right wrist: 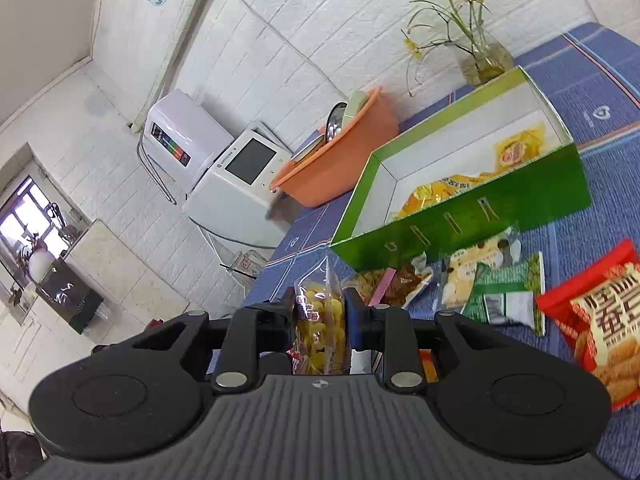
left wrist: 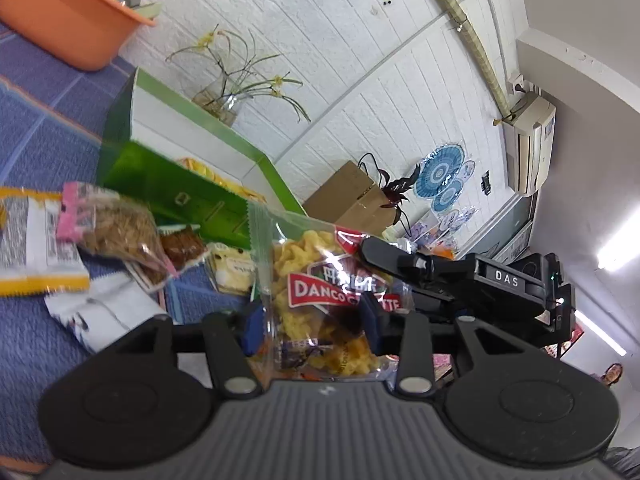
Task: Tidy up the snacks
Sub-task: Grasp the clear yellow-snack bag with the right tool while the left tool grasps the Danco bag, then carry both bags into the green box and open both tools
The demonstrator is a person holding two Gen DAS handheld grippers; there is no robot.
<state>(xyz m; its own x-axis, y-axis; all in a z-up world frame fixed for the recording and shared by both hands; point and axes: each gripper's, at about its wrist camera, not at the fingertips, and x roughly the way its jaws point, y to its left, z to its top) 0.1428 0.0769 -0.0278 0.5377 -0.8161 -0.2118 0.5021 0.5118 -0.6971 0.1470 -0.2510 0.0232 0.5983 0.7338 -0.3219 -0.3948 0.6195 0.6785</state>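
Item in hand: one clear bag of yellow puffed snacks (left wrist: 320, 300), red label, lifted off the worktop (left wrist: 36, 152) and pinched by both claws at once. We see the left claw (left wrist: 312, 320) closed across the bag's broad face, its blue pads pressing the film on either side. The right claw (right wrist: 320, 312) clamps the same bag edge-on.

Already stowed: the green box (right wrist: 460, 216), open just beyond the bag, holds a few yellow packets (right wrist: 448, 188) — we count the sorting as begun, not far along.

Still loose on the blue cloth:
- a red packet (right wrist: 592, 320)
- a green packet (right wrist: 508, 292)
- a pale packet with dots (right wrist: 476, 268)
- a pink-edged bag of brown pieces (left wrist: 116, 228)
- a yellow-and-white packet (left wrist: 32, 240)

Not stock: orange basin (right wrist: 340, 160), vase of flowers (right wrist: 484, 60).

We judge the held bag goes into the box next — most of the lot remains outside.
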